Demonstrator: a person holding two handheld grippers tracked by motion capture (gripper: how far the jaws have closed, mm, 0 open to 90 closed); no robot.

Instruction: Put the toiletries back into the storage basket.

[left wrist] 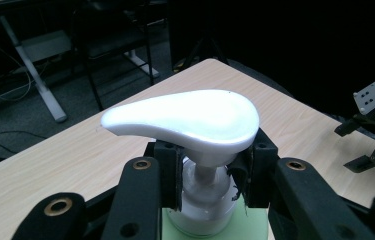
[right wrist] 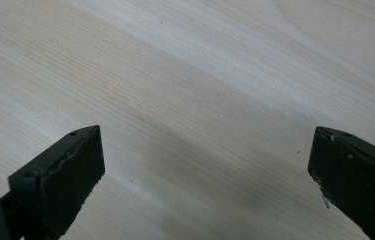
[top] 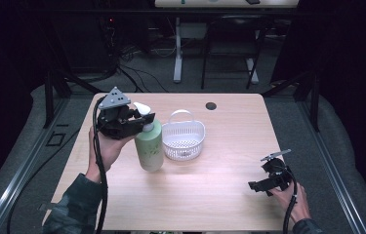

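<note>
While the left gripper [top: 139, 118] has its fingers [left wrist: 167, 167] clamped on the pump bottle's [top: 150, 145] white neck, the bottle stands beside the basket [top: 184, 139] on the counter [top: 210, 195] — smooth, probably top-heavy. Gripping the neck under the pump head seems surest; the right gripper [top: 261, 185] rests wide open, empty.

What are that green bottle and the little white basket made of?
The bottle looks like smooth matte plastic, pale green, with a glossy white pump top that catches the light. The basket seems moulded white plastic, judging by its even holes.
</note>
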